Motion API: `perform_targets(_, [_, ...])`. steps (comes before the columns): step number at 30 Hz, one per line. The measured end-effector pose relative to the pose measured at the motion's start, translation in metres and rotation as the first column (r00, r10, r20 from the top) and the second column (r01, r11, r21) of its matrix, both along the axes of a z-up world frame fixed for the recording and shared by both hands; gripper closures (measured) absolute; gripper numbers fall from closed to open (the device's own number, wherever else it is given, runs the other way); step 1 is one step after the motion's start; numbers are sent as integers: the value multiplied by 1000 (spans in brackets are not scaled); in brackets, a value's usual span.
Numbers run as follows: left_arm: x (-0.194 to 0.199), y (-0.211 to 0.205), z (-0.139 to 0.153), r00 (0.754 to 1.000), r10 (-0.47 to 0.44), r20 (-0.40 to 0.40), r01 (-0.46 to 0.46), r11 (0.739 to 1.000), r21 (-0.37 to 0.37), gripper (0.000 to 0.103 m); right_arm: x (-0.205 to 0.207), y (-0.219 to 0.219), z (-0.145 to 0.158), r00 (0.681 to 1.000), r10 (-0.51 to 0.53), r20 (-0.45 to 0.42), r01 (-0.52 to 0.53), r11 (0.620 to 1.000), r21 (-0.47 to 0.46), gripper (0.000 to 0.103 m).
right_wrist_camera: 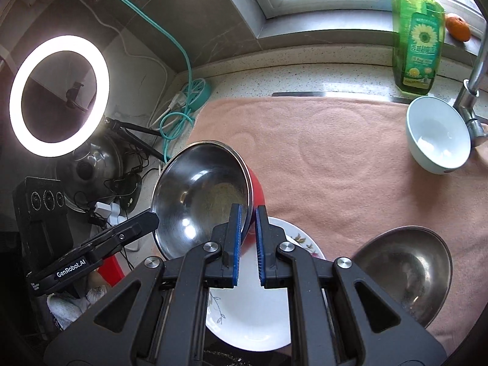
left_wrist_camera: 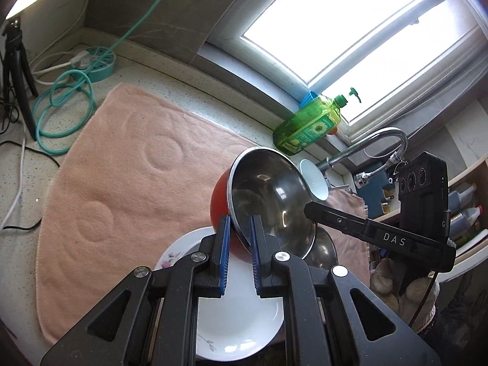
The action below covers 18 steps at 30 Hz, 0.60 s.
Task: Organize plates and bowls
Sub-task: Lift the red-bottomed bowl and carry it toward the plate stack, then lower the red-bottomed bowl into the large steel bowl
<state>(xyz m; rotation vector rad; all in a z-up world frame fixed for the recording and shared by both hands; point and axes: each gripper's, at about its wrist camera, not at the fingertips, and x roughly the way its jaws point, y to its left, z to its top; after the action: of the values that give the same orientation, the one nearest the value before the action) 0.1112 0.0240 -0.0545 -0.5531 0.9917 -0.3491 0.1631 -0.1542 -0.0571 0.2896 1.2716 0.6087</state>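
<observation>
Both grippers pinch the same red bowl (left_wrist_camera: 224, 204) — steel-lined, red outside — by opposite parts of its rim, and it hangs tilted in the air above the white floral plate (right_wrist_camera: 250, 314), which lies on the pink towel (right_wrist_camera: 335, 152) spread over the counter (left_wrist_camera: 189, 70). The left gripper (left_wrist_camera: 239, 228) has its blue pads pressed onto the rim with the bowl's mouth turned toward the other tool; the right gripper (right_wrist_camera: 248, 222) clamps the rim on the far side, so the bowl sits between the two hands, neither one nearer. The plate is directly beneath, so setting the bowl down there looks like a straight lowering — though it would need levelling first. A plain steel bowl (right_wrist_camera: 405, 274) rests on the towel just right of the plate, and a white bowl (right_wrist_camera: 439, 134) stands farther off beside the faucet (left_wrist_camera: 378, 143).
</observation>
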Motion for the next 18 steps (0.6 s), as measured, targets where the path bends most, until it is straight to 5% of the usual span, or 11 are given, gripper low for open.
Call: perform_targets(18, [13, -128, -2, 964, -265, -22, 265, 964, 1, 92, -32, -143, -2, 977, -210, -16, 209, 976, -65, 94])
